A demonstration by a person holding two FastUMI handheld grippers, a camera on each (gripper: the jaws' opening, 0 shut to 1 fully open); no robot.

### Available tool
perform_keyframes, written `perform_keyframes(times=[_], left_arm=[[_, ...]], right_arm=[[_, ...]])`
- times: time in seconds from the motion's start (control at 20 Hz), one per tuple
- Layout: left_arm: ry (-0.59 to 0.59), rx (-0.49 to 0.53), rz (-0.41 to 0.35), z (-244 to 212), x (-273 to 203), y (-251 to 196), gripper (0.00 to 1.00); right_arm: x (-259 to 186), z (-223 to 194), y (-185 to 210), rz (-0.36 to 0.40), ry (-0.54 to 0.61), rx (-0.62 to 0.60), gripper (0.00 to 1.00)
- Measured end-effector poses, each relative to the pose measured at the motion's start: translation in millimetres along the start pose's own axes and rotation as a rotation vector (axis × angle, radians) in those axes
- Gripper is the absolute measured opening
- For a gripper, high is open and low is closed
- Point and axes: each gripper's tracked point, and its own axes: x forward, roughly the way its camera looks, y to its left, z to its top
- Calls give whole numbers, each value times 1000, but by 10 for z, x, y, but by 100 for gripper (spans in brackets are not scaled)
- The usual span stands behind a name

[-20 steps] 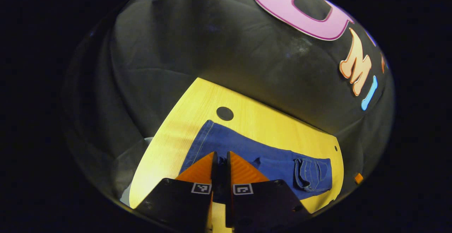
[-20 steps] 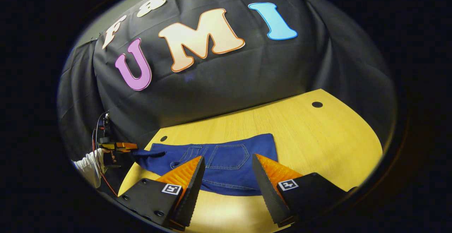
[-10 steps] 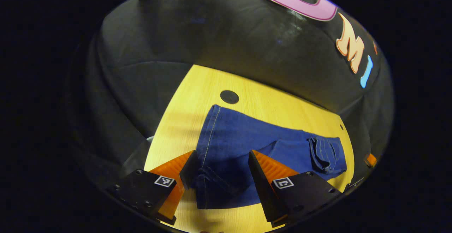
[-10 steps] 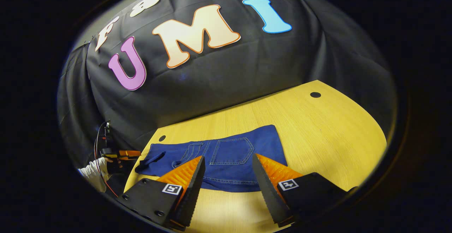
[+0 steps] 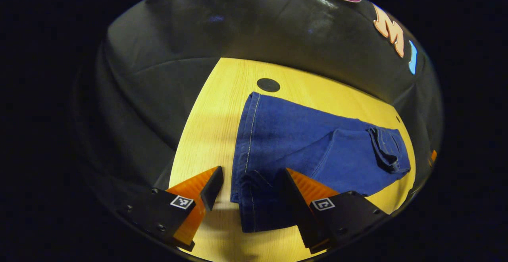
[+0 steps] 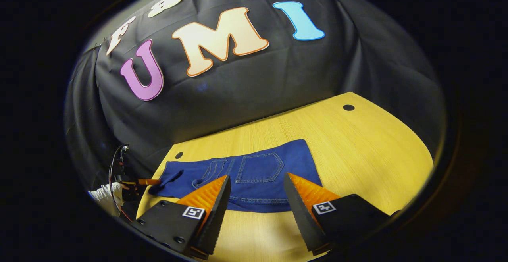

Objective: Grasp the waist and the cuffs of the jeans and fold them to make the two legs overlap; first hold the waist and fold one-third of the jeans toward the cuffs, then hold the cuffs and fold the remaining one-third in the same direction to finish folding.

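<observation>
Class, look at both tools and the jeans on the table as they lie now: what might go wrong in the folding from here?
1. The left tool is open with the near cuff bunched between its fingers; closing there may catch only one layer.
2. The jeans lie close to the table edge at the left, so a pull could drag them off.
3. The right tool is open short of the waist, so nothing pins that end.

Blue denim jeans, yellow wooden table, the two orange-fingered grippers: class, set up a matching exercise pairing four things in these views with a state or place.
Things:
1. blue denim jeans
2. yellow wooden table
3. left gripper
4. round black hole

States:
A. open, fingers either side of a cuff
B. lying flat, folded lengthwise
C. in the tabletop beyond the cuffs
D. bears the jeans

Pairs: 1-B, 2-D, 3-A, 4-C
</observation>
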Motion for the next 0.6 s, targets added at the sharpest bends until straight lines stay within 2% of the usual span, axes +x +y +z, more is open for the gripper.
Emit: perform_keyframes(times=[0.1, 0.15, 0.2, 0.35, 0.5, 0.6], left_arm=[[17, 73, 8, -37, 1, -33, 92], [18, 121, 18, -59, 56, -71, 86], [5, 147, -20, -59, 71, -173, 74], [-40, 41, -68, -7, 85, -323, 13], [-64, -61, -93, 33, 85, -349, 1], [-52, -85, -99, 45, 70, -343, 1]], right_arm=[[-11, 7, -15, -4, -10, -2, 83], [-20, 7, -29, -9, -12, -8, 83], [-35, 0, -49, -14, -13, -15, 83], [-63, -5, -90, -23, -16, -33, 83], [-86, 10, -87, -15, -24, -45, 83], [-86, 31, -111, -11, -34, -58, 83]])
